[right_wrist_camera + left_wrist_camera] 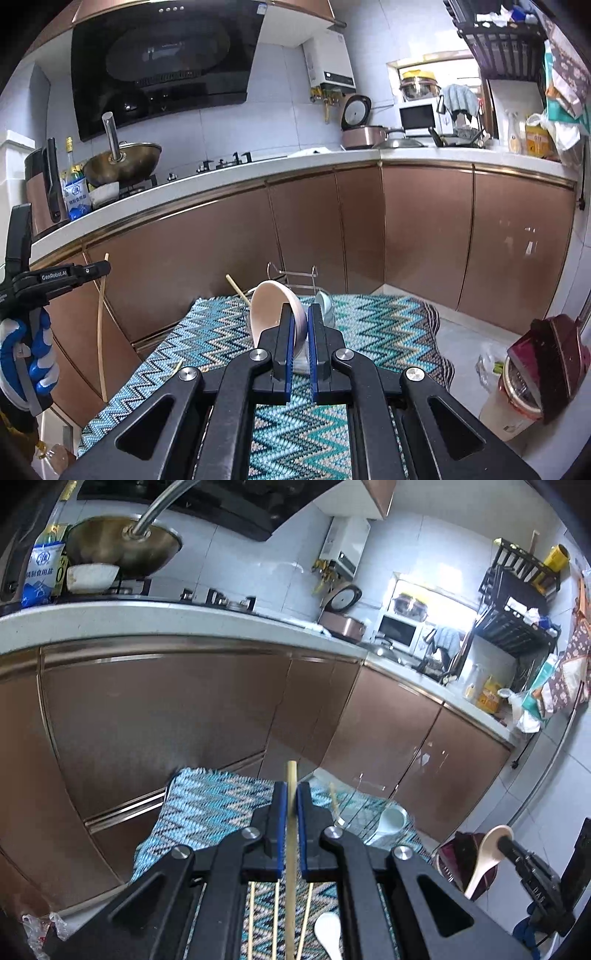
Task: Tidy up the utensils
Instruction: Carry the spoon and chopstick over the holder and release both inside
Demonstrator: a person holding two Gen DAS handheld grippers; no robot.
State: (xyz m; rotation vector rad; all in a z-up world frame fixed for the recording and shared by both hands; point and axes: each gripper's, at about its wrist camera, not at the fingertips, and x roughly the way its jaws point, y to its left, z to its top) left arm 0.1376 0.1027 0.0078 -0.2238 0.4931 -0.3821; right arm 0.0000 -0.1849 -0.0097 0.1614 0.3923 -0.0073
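Observation:
My left gripper [291, 794] is shut on a bamboo chopstick [291, 849] and holds it above the zigzag cloth [207, 812]; the chopstick hangs from it in the right wrist view [99, 325]. Several more chopsticks [275, 915] and a white spoon [328, 934] lie on the cloth below. My right gripper [300, 317] is shut on a pale pink spoon [273, 310], also visible at the right of the left wrist view [484, 860]. A wire holder [295, 277] with a chopstick [238, 290] and a light blue spoon [325, 301] stands at the cloth's far edge.
Brown cabinets [332, 229] under a white counter [221, 177] run behind the cloth. A wok [123, 162] sits on the stove. A dark red bin with a bag [535, 373] stands on the floor at the right.

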